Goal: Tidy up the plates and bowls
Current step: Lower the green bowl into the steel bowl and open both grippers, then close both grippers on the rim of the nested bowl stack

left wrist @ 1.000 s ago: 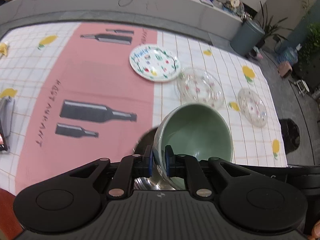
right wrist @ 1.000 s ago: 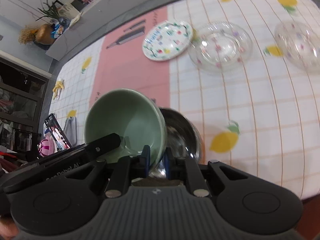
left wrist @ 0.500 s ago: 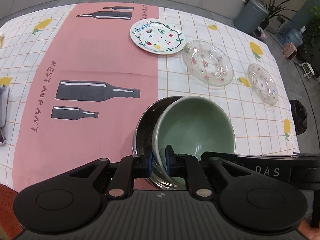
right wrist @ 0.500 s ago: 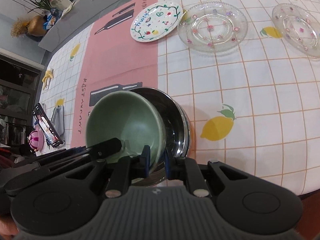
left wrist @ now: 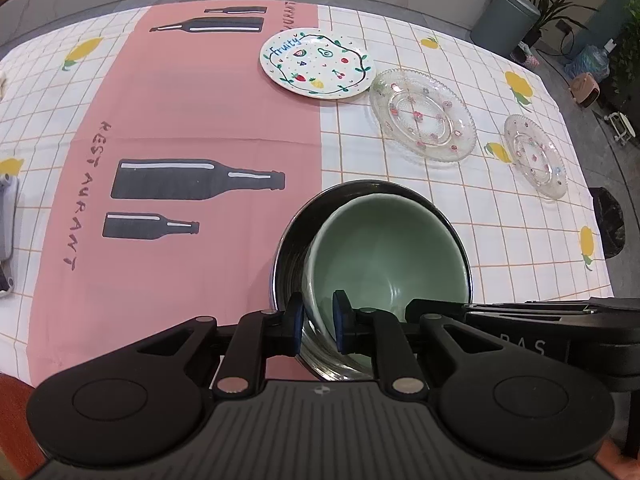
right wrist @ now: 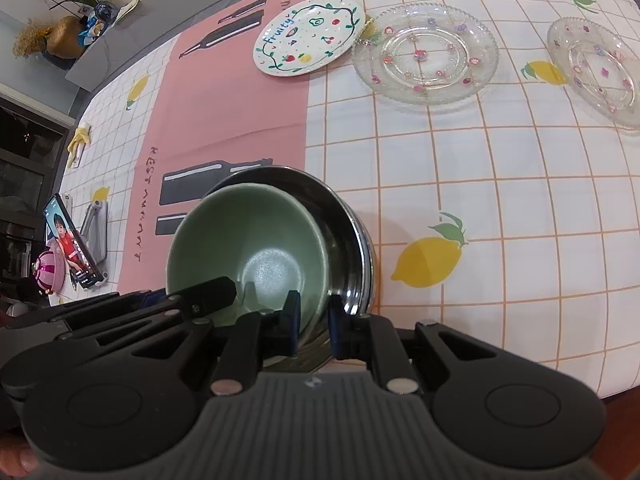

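A pale green bowl (left wrist: 388, 252) (right wrist: 248, 240) sits tilted inside a larger steel bowl (left wrist: 292, 248) (right wrist: 348, 236) near the table's front edge. My left gripper (left wrist: 318, 322) is shut on the green bowl's near-left rim, one pad inside and one outside. At the rim's near-right side my right gripper (right wrist: 314, 320) is shut on it the same way. Farther back lie a white "Fruity" plate (left wrist: 316, 62) (right wrist: 308, 42), a large glass plate (left wrist: 424, 114) (right wrist: 426, 52) and a smaller glass plate (left wrist: 536, 156) (right wrist: 596, 68).
A pink and white checked tablecloth (left wrist: 192, 120) covers the table. A phone on a stand (right wrist: 70, 248) stands at the left edge. Beyond the table's far right corner are a grey bin (left wrist: 506, 18) and plants.
Both grippers have come down with the green bowl, which hung tilted above the steel bowl and now rests inside it. Both grips look the same.
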`<state>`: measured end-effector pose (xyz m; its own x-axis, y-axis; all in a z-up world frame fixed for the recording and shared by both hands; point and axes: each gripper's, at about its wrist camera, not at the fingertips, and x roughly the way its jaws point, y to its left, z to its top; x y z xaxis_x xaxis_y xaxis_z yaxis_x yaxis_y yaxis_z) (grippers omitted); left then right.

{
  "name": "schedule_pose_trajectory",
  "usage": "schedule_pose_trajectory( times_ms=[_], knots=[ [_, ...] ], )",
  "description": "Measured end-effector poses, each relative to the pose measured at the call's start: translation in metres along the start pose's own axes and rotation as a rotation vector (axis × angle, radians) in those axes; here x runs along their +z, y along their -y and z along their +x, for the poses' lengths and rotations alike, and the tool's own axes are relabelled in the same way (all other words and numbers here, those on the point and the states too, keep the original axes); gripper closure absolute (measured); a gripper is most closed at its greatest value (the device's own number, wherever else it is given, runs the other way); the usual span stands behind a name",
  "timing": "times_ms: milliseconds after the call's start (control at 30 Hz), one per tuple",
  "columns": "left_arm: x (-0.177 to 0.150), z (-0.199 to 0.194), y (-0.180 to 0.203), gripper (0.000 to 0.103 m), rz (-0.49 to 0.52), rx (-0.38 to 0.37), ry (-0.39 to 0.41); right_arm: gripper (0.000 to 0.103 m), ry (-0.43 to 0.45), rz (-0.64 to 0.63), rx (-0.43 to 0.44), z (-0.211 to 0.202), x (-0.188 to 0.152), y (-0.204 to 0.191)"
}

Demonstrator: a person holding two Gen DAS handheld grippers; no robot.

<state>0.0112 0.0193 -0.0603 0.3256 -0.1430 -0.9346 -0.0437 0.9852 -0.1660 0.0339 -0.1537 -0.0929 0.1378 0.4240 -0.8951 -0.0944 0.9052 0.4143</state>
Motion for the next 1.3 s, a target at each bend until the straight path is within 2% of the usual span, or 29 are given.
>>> schedule_pose_trajectory(
  times_ms=[233, 400, 533, 733, 967, 1133, 1167, 1200, 1233, 1267, 1300],
  knots=[
    [0.002, -0.004, 0.000, 0.086, 0.013, 0.008, 0.022, 0.088, 0.021, -0.020, -0.025, 0.001, 0.002, -0.003],
    [0.003, -0.009, 0.000, 0.086, 0.021, 0.011, 0.043, 0.083, 0.017, -0.020, -0.008, -0.001, 0.002, -0.002],
    [0.005, -0.017, 0.000, 0.086, 0.031, 0.017, 0.085, 0.079, 0.020, -0.036, -0.005, -0.005, 0.002, -0.004],
    [0.007, -0.023, -0.001, 0.086, 0.025, 0.017, 0.108, 0.073, 0.070, -0.077, -0.024, -0.019, 0.001, -0.010],
    [0.008, -0.031, 0.004, 0.085, 0.046, -0.009, 0.139, 0.071, 0.102, -0.077, 0.017, -0.034, 0.001, -0.008],
    [0.009, -0.039, 0.004, 0.070, 0.057, -0.019, 0.182, 0.061, 0.132, -0.083, 0.030, -0.045, 0.000, -0.006],
    [0.009, -0.040, 0.003, 0.060, 0.056, -0.019, 0.193, 0.059, 0.137, -0.081, 0.030, -0.046, 0.000, -0.004],
    [0.008, -0.041, 0.000, 0.046, 0.051, -0.022, 0.205, 0.053, 0.142, -0.076, 0.030, -0.046, 0.000, -0.003],
    [0.008, -0.041, -0.003, 0.040, 0.044, -0.023, 0.219, 0.046, 0.147, -0.069, 0.031, -0.046, 0.000, 0.000],
    [0.007, -0.041, -0.007, 0.035, 0.033, -0.026, 0.232, 0.044, 0.149, -0.060, 0.033, -0.046, 0.000, 0.003],
    [0.006, -0.039, -0.010, 0.033, 0.017, -0.024, 0.241, 0.039, 0.147, -0.048, 0.034, -0.044, 0.000, 0.006]
  ],
)
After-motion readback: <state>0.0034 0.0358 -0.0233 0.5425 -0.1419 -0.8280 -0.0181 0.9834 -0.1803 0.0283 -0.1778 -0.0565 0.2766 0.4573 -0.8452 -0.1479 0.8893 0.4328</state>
